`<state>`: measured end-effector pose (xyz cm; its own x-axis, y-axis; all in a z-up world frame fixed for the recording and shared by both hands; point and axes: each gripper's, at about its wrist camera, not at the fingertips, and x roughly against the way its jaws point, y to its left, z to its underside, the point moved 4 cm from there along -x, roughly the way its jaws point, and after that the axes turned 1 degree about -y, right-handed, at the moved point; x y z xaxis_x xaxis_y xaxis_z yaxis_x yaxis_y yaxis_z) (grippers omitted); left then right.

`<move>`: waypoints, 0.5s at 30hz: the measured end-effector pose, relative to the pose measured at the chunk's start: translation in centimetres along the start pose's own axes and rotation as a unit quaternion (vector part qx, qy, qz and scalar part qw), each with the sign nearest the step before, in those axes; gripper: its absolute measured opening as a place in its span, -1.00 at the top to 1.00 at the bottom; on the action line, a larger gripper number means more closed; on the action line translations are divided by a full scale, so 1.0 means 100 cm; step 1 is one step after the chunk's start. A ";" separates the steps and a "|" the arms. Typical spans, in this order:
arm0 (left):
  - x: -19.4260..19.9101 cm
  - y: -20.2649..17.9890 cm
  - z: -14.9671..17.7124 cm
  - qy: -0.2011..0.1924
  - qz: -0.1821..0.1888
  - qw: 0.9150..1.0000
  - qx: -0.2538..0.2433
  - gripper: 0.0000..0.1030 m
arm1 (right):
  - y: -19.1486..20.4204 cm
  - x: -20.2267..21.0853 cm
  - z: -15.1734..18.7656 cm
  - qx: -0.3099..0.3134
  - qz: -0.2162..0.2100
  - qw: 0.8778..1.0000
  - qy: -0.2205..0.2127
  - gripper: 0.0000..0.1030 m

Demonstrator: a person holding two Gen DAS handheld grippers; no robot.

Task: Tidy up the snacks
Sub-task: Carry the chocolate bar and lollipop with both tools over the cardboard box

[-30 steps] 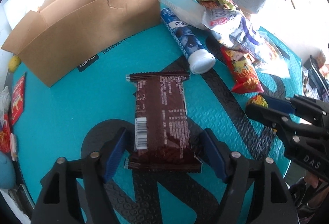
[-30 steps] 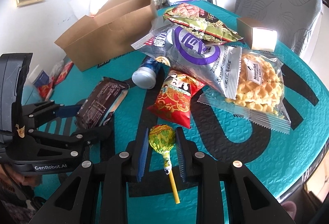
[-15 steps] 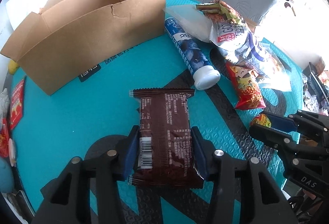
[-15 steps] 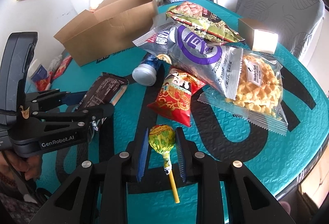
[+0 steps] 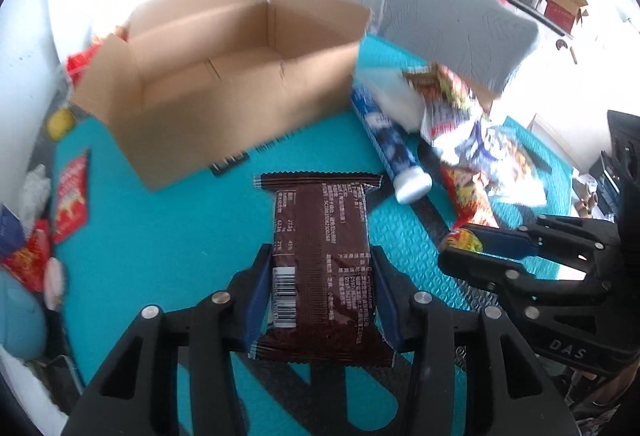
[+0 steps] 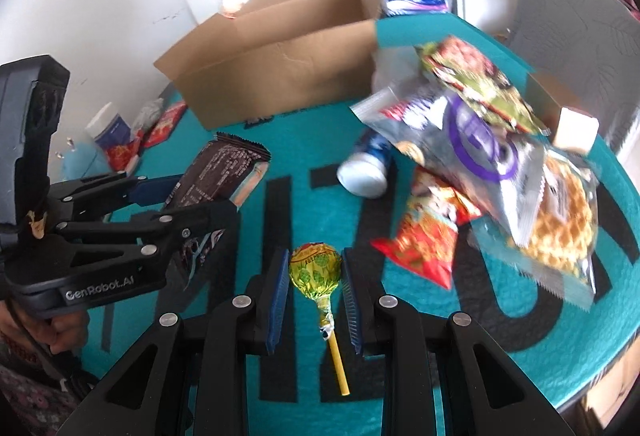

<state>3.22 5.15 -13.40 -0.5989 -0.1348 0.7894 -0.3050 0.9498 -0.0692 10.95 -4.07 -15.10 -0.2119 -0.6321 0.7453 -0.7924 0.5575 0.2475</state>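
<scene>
left hand-held gripper (image 5: pixel 320 292): pads clamped on both sides of brown snack packet (image 5: pixel 320 256), lifted above teal tabletop (image 5: pixel 160 256) | right hand-held gripper (image 6: pixel 314 296): pinching lollipop (image 6: pixel 316 270) head, stick hanging toward camera | open cardboard box (image 5: pixel 224 76): behind | other snack bags (image 6: pixel 500 156): piled right

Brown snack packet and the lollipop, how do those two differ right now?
The brown snack packet is flat, rectangular and dark; the lollipop is a round yellow-green ball on a yellow stick. The packet sits in the left gripper, the lollipop in the right gripper. Both are clamped, lifted off the teal table.
</scene>
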 end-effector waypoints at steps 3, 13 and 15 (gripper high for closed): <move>0.013 0.007 -0.012 -0.025 -0.013 1.000 0.001 0.10 | 0.009 0.002 -0.013 0.006 -0.007 1.000 -0.014 0.50; 0.042 0.026 -0.060 -0.086 -0.029 0.996 0.011 0.10 | 0.034 0.017 -0.076 0.040 -0.013 0.997 -0.071 0.50; 0.050 0.028 -0.072 -0.105 -0.030 0.994 0.012 0.10 | 0.035 0.025 -0.086 0.048 -0.013 0.995 -0.084 0.50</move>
<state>4.72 9.22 -5.27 -0.7188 -0.2499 0.6488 -0.3620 0.9312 -0.0423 12.56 0.92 -7.00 -0.2761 -0.7316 0.6234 -0.8481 0.4906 0.2001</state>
